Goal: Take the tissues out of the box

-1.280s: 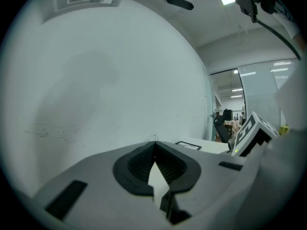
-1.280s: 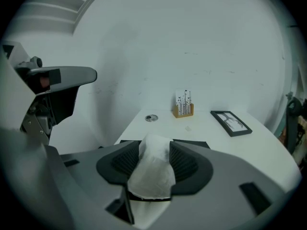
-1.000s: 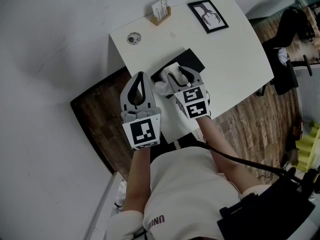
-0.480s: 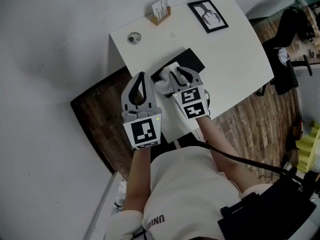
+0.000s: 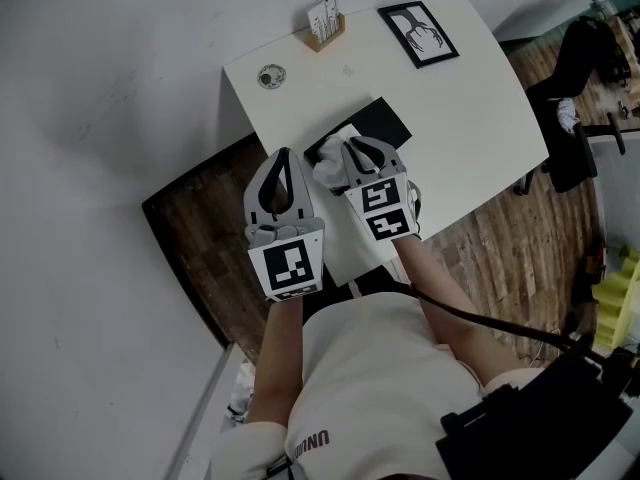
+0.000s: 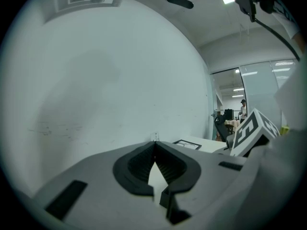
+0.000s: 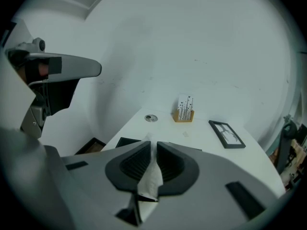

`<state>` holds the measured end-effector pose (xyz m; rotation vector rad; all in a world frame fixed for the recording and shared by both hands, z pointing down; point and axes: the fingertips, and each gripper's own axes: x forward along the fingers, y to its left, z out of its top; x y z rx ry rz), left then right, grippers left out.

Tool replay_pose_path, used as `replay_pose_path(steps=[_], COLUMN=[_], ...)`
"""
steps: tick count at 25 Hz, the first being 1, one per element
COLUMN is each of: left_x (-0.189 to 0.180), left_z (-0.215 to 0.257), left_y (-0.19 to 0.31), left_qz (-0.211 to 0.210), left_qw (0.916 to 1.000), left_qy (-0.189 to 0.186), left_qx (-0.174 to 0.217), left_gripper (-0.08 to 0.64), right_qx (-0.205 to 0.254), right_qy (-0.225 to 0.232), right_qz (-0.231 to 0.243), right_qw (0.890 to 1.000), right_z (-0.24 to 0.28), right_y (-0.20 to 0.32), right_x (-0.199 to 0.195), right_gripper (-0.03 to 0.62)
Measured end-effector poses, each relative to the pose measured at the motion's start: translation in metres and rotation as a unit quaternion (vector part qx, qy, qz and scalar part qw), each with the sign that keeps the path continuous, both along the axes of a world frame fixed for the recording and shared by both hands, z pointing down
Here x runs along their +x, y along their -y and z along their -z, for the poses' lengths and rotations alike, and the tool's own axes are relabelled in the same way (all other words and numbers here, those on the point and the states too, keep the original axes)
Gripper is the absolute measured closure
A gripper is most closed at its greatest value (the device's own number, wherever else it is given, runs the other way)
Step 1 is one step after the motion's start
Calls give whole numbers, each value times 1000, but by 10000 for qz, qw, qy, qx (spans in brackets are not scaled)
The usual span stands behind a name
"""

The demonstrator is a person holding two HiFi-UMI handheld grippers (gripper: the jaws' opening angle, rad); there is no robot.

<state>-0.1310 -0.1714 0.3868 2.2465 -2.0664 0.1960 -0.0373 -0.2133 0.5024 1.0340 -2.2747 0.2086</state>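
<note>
- Right gripper (image 7: 153, 146): jaws narrow, pinched on a white tissue (image 7: 149, 178). The jaws have just been closing, with the tissue between them.
- The tissue runs up the slot between the ribbed pads, and its crumpled lower end hangs back toward the gripper body.
- Tissue box (image 5: 385, 120): black and flat, lying on the white bench (image 5: 470, 98) close to the edge on the left-gripper side. White tissue bunches at its near end, right under the right gripper's tips.
- In the right gripper view, dark parts of the box show on both sides below the jaws.
- Left gripper (image 6: 155, 143): jaws closed tip to tip with nothing in them. Only pale bench shows through the slit lower down.
- In the head view the left gripper is beside the right one. Its tips are over the bench edge, just beside the box but not touching it that I can tell.
- Far end of the bench: a wooden card holder (image 5: 325, 23), a black framed picture (image 5: 418, 33) lying flat, and a small round disc (image 5: 269, 76). All are well apart from the box.
- Dark wood floor (image 5: 200, 228) lies beside the bench, and a black chair (image 5: 580, 78) stands off to the right.
</note>
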Motion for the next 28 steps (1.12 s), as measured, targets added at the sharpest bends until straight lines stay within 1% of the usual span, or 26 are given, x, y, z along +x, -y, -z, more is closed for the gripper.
replay_pose_path(steps=[2, 4, 7, 9, 11, 14, 15, 28], left_x=[-1, -1, -2, -2, -2, -2, -2, -5], left_z=[-1, -1, 3, 3, 2, -2, -2, 4], left_y=[-1, -1, -1, -1, -2, -5, -6, -12], left_qz=[-6, 23, 167, 208, 203, 102, 94, 234], left_qw=[10000, 10000, 9994, 9991, 9993, 9999, 10000, 9997], left_qy=[52, 11, -270, -332, -295, -44, -17, -80], left_qx=[-28, -12, 129, 149, 115, -14, -25, 75], left_gripper=[546, 546, 546, 546, 546, 546, 546, 546], right_qx=[-10, 1, -3, 9, 36, 86, 100, 252], right_qy=[38, 47, 80, 91, 107, 149, 162, 284], right_qz=[9, 21, 7, 1, -11, -48, -58, -117], right_qw=[10000, 10000, 10000, 10000, 9999, 9998, 9998, 9992], right_z=[1, 2, 3, 4, 7, 13, 14, 30], right_y=[0, -1, -2, -2, -2, -1, -2, -3], right_x=[0, 0, 1, 2, 3, 5, 6, 14], right_gripper=[540, 543, 546, 546, 548, 548, 548, 549])
